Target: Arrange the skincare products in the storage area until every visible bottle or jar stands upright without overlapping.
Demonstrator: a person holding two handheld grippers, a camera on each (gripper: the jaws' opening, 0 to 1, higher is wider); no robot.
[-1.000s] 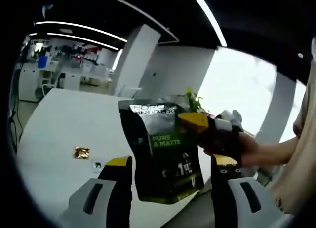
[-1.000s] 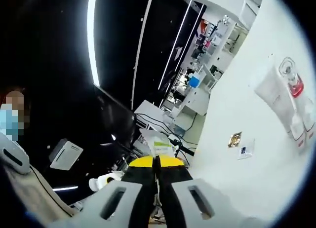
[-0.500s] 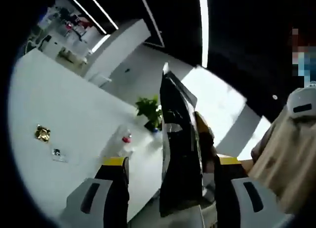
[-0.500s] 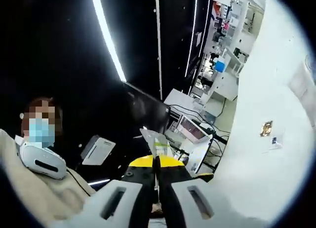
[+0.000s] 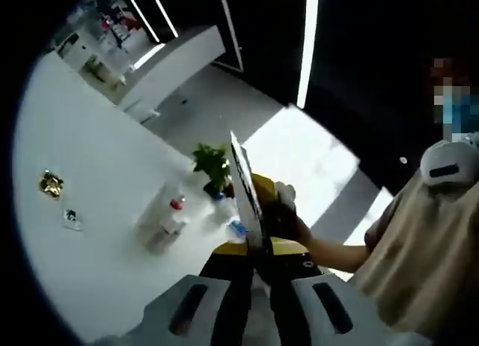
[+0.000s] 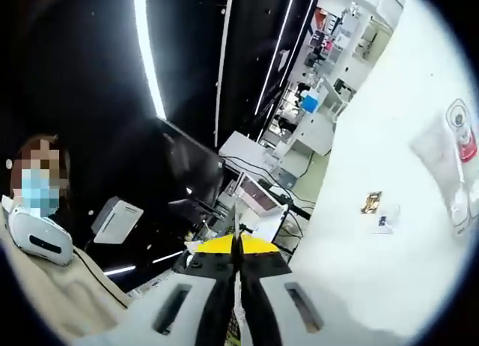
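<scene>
- Left gripper view, far left: a small gold foil square [image 5: 51,183] and a small flat sachet [image 5: 71,217] lie loose on the white desk [image 5: 90,271], just beside each other.
- Centre left: a pale tube [image 5: 156,210] and a clear bottle with a red cap [image 5: 171,225] lie close together on the desk, apparently on their sides and not upright; whether they touch cannot be told.
- Behind them a green potted plant [image 5: 210,165] stands at the far desk edge.
- Centre: the left gripper [image 5: 259,275] has its jaws pressed together on the lower edge of a dark pouch [image 5: 245,195], seen edge-on as a thin blade held above the desk.
- The right gripper [image 5: 271,204], yellow-tipped, grips the same pouch higher up; a hand [image 5: 296,230] is behind it.
- Right: a person in a beige top sits close by.
- Right gripper view: the right gripper [image 6: 236,267] has its jaws closed on the thin edge of the pouch [image 6: 236,222]; the desk [image 6: 359,286], gold square [image 6: 370,202], tube [image 6: 438,155] and bottle [image 6: 462,132] lie to the right.
- Handling judgement: the pouch looks like glossy film, light, floppy and slippery; it will sag if held by one corner, so hold by the sealed edges. The tube looks soft; the bottle looks rigid and possibly fragile, best taken round the body below the cap.
</scene>
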